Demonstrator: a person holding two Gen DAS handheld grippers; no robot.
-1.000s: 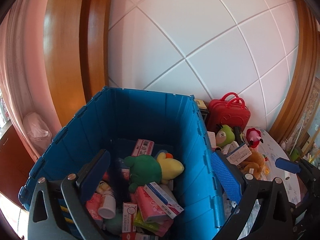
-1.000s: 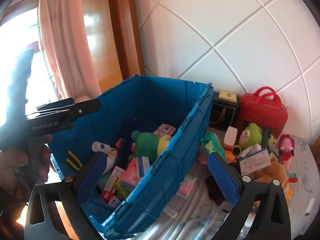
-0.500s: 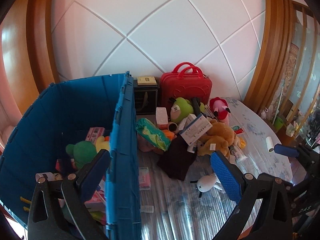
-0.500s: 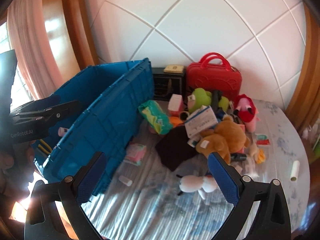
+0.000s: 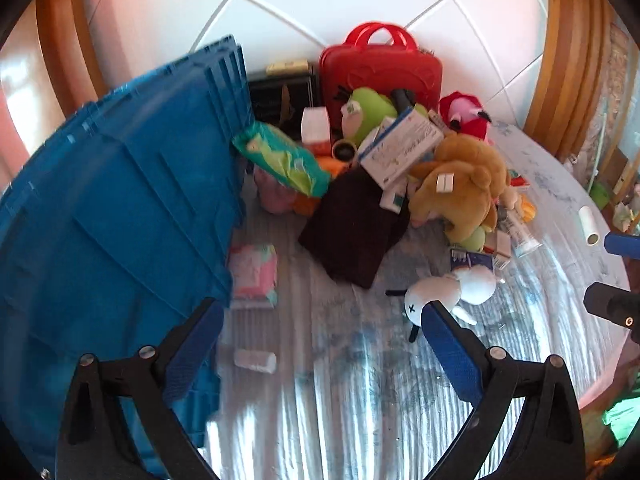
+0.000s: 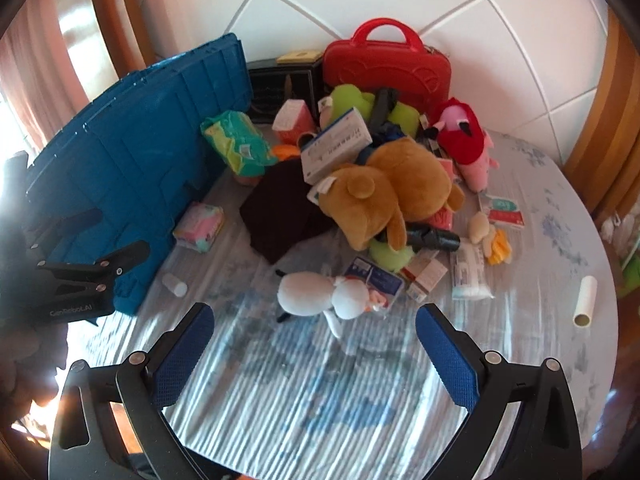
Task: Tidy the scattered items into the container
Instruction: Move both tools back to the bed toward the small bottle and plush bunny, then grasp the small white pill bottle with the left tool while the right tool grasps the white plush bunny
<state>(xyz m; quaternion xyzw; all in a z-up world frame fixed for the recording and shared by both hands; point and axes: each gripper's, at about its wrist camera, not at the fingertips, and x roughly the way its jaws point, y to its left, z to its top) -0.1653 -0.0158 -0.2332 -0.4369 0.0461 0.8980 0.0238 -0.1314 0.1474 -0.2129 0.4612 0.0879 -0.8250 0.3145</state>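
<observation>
One white plush point(image 6: 320, 294) lies sideways, head toward the blue crate point(image 6: 132, 168).

Both claws hang in the air with nothing between their fingers. The left claw point(image 5: 320, 344) has its two blue-padded fingers point(image 5: 192, 354) spread wide apart, pointing forward and tilted downward. The right claw point(image 6: 314, 354) is spread just as wide, pads point(image 6: 446, 360) facing each other across an empty gap, also angled down. From the right wrist view the left claw's black body point(image 6: 86, 280) shows at the left edge, level with the right one and well apart from it.
</observation>
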